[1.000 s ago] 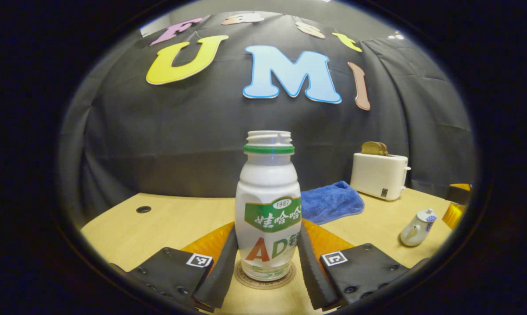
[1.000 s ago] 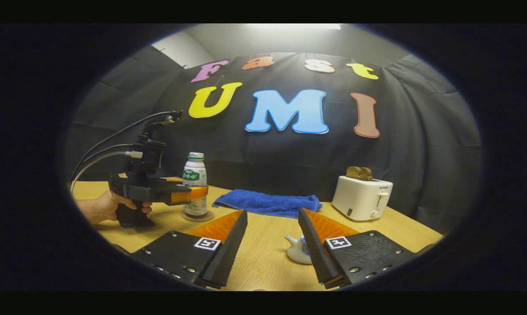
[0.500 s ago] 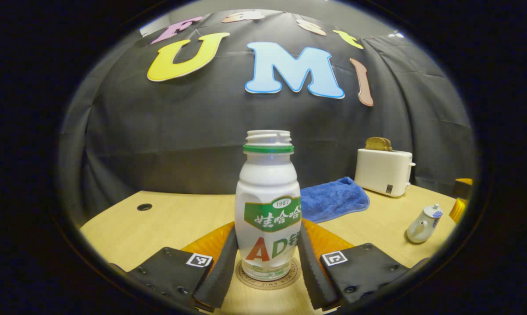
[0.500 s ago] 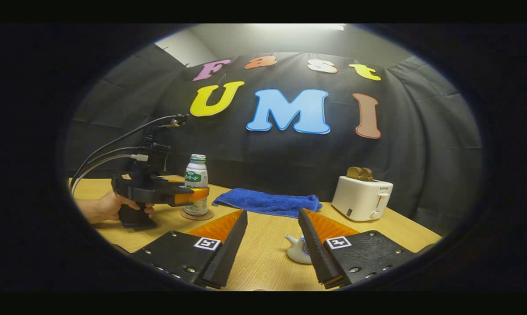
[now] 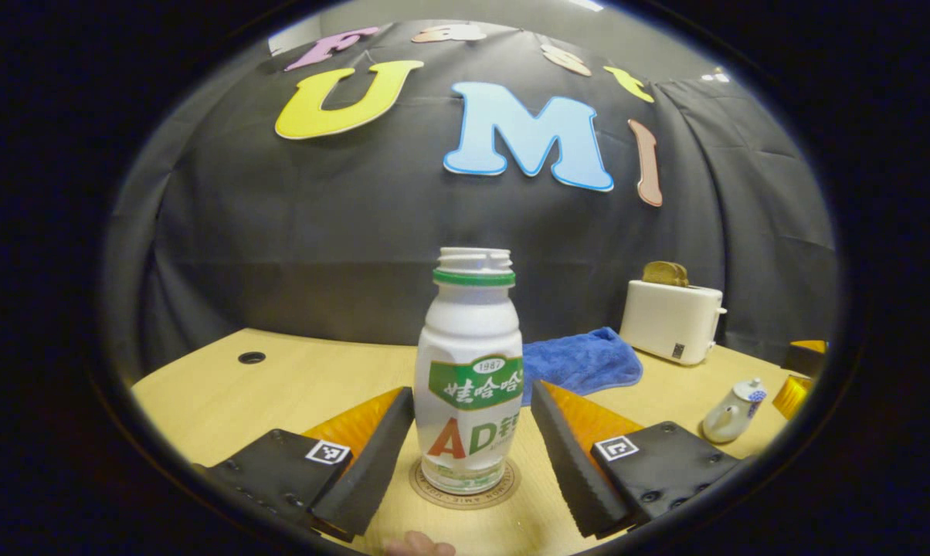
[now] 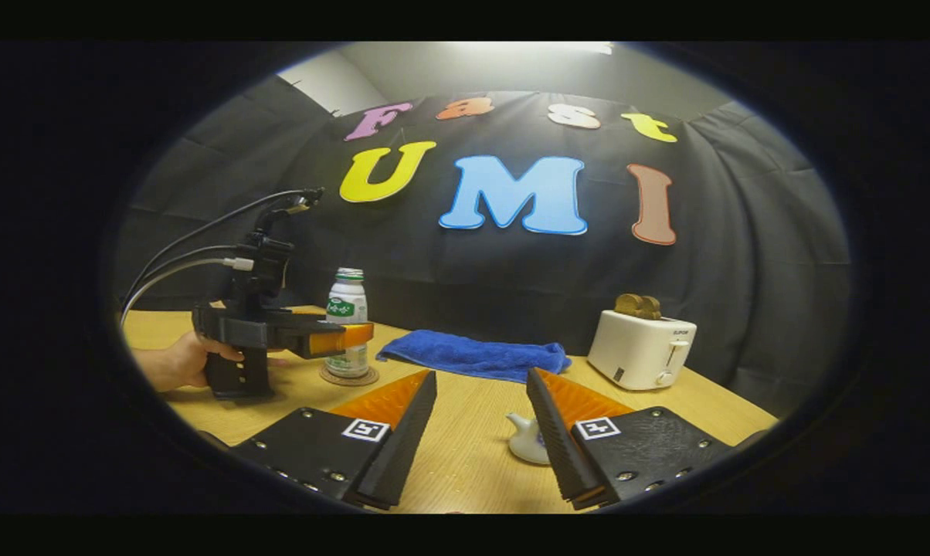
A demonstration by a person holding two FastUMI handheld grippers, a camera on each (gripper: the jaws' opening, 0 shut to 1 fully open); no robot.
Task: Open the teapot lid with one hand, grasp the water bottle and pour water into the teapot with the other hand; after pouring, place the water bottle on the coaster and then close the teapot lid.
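Observation:
A white water bottle [image 5: 471,371] with a green label and no cap stands upright on a round coaster [image 5: 505,485]. My left gripper [image 5: 471,394] is open around it, a finger on each side with a gap to the bottle. The small white teapot [image 5: 731,413] sits far right with its lid [image 5: 757,385] on. In the right gripper view, the bottle [image 6: 347,309] and coaster [image 6: 334,379] are at the left, with the left gripper [image 6: 357,337] held by a hand [image 6: 173,363]. My right gripper [image 6: 480,378] is open, and its right finger hides part of the teapot [image 6: 524,442].
A blue cloth [image 6: 473,357] lies at the back of the wooden table [image 6: 465,463]. A white toaster [image 6: 641,349] holding bread stands at the back right. The table has a small round hole [image 5: 252,357] at the far left.
My left gripper's fingers have parted from the bottle's sides and drawn back a little; the bottle stays on the coaster. The right gripper has hardly moved.

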